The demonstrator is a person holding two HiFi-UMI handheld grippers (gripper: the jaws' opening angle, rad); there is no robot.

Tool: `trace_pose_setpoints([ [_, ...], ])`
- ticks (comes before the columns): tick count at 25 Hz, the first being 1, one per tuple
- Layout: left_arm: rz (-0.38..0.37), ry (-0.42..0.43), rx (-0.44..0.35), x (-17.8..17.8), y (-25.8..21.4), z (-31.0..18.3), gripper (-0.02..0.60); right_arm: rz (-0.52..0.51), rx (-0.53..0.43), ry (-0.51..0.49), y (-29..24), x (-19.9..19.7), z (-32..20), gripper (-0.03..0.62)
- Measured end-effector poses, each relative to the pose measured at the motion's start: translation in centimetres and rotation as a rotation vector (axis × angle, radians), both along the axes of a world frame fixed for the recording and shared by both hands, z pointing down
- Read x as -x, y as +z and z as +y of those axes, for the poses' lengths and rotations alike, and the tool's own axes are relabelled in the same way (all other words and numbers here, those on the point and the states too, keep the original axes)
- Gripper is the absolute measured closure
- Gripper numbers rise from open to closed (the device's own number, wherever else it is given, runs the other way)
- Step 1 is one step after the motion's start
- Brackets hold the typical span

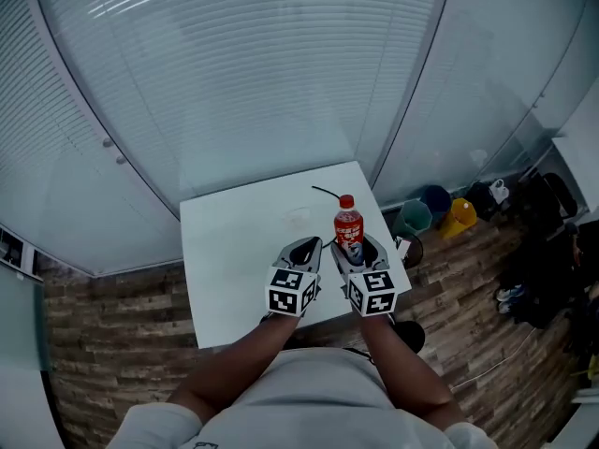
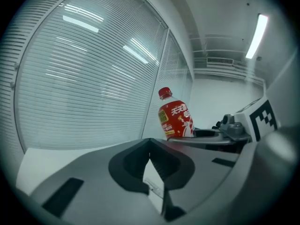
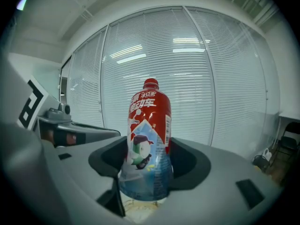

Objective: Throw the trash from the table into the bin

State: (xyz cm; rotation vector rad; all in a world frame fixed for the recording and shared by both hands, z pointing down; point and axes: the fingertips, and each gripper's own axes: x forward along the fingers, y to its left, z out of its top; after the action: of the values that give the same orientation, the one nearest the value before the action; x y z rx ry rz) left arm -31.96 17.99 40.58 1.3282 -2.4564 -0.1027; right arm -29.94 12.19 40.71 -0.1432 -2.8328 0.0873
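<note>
A red-capped bottle (image 1: 348,227) with a red label stands upright near the right edge of the white table (image 1: 234,251). My right gripper (image 1: 361,249) is shut on the bottle's lower body. In the right gripper view the bottle (image 3: 147,144) fills the cradle between the jaws of the right gripper (image 3: 148,170), and both pads lie against its sides. My left gripper (image 1: 305,249) hovers just left of it, shut and empty. In the left gripper view the left gripper (image 2: 150,159) has its tips together, and the bottle (image 2: 176,118) shows off to the right.
A thin black cable (image 1: 328,193) lies on the table behind the bottle. On the wooden floor to the table's right stand a teal bin (image 1: 412,218), a blue bin (image 1: 436,199) and a yellow bin (image 1: 460,218). Glass walls with blinds close the far side.
</note>
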Motion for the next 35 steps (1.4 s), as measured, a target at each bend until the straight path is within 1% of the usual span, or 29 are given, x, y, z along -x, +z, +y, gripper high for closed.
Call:
trace_pose_setpoints([
  [3,-0.008,0.069,0.009,-1.9,0.2,-4.2,0.575,-0.008,0.004,0.064,0.1,-2.1,-3.7,0.329],
  [8,-0.014,0.158,0.025,-4.6,0.3,-10.5,0.575,-0.023,0.004,0.145,-0.2,-5.7,-9.7,0.329],
  [13,-0.022,0.256,0.036,-8.9,0.4,-17.4,0.575,-0.032,0.019,0.240,0.0,-10.3,-16.2,0.329],
  [16,-0.020,0.311,0.036,-12.0,0.6,-21.4,0.575,-0.034,0.022,0.289,0.2,-13.5,-19.9,0.329],
  [23,-0.014,0.435,0.040,-19.9,1.2,-29.8,0.575,-0.031,0.031,0.427,0.9,-22.4,-28.0,0.329],
  [27,-0.011,0.516,0.053,-25.6,-0.7,-34.7,0.575,-0.028,0.059,0.511,-0.9,-28.3,-32.5,0.329],
  [31,-0.012,0.597,0.060,-30.3,-0.8,-38.4,0.575,-0.034,0.068,0.598,-0.8,-33.3,-35.7,0.329],
  [35,-0.011,0.689,0.065,-35.0,-0.7,-41.1,0.575,-0.040,0.088,0.693,-0.7,-38.1,-37.8,0.329],
])
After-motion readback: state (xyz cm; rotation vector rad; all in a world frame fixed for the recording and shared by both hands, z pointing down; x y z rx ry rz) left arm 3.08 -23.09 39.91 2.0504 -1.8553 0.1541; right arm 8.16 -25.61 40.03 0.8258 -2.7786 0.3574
